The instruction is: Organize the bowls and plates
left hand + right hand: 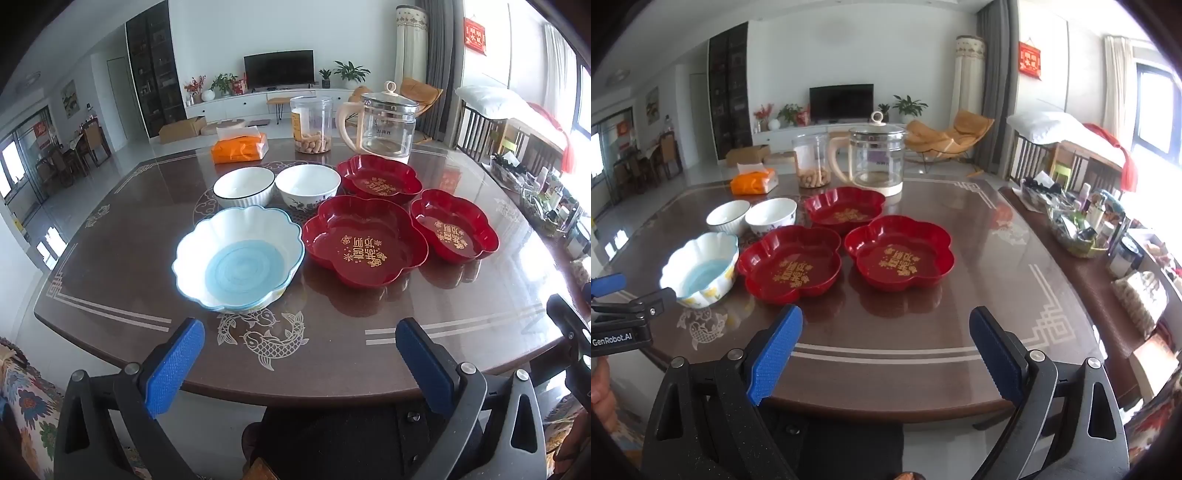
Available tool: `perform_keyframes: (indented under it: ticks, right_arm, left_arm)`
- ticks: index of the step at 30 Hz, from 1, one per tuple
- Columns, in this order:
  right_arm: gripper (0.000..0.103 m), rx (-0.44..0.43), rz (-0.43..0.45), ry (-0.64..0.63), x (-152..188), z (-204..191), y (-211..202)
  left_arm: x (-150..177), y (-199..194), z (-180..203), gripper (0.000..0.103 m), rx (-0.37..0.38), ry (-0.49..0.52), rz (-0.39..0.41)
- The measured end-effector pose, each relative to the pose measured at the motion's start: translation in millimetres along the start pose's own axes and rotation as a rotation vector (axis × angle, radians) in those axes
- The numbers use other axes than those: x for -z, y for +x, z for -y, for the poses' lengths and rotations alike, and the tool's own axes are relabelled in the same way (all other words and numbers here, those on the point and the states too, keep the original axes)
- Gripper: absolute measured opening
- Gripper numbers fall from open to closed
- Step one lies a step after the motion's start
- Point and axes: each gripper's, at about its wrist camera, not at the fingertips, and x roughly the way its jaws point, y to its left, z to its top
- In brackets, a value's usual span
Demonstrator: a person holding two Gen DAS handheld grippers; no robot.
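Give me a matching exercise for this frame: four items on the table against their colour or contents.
Things:
1. scalloped bowl
2. flower-shaped plate
3. tissue pack
4. plastic jar

Descriptions:
A. orange
B. white with a blue bottom
C. clear, with tan snacks at the bottom
D. red with gold characters

Pairs: 1-B, 2-D, 3-A, 4-C

Red plates (364, 240), gold lettering; scalloped bowl (238, 258) white-blue.

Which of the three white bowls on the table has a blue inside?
The scalloped bowl, nearest the table's front edge. Its floor is pale blue and its rim wavy; the ribbed bowl and the flower-painted bowl behind it are white inside.
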Motion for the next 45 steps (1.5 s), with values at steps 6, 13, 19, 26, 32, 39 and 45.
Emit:
perform_keyframes:
  ticks: [6, 13, 19, 26, 32, 39, 45]
  right_arm:
    - [0.094, -0.008, -0.010, 0.002, 6, 2, -6]
    - [0.094, -0.002, 0.014, 0.008, 16, -4, -13]
    - [0.094, -0.005, 0.011, 0.012, 16, -5, -14]
    - [0.094, -0.007, -0.003, 0.007, 21, -10, -8]
    - [0.094, -0.008, -0.003, 0.007, 21, -11, -8]
    - [0.094, -0.015, -0.019, 0.006, 24, -16, -2]
    - [0.094, -0.017, -0.017, 0.003, 25, -16, -2]
  left_arm:
    - [11, -11, -5, 0.103, 0.021, -0.041, 0.016]
    - [15, -6, -3, 0.103, 0.005, -0.030, 0.001]
    - [18, -6, -1, 0.103, 0.003, -0.025, 0.002]
    - [20, -1, -3, 0.103, 0.003, -0.031, -0.014]
    - [21, 2, -2, 0.103, 0.002, -0.025, -0.022]
    - [22, 5, -3, 0.103, -0.002, -0.029, -0.032]
    - [23, 6, -3, 0.103, -0.002, -0.026, -0.039]
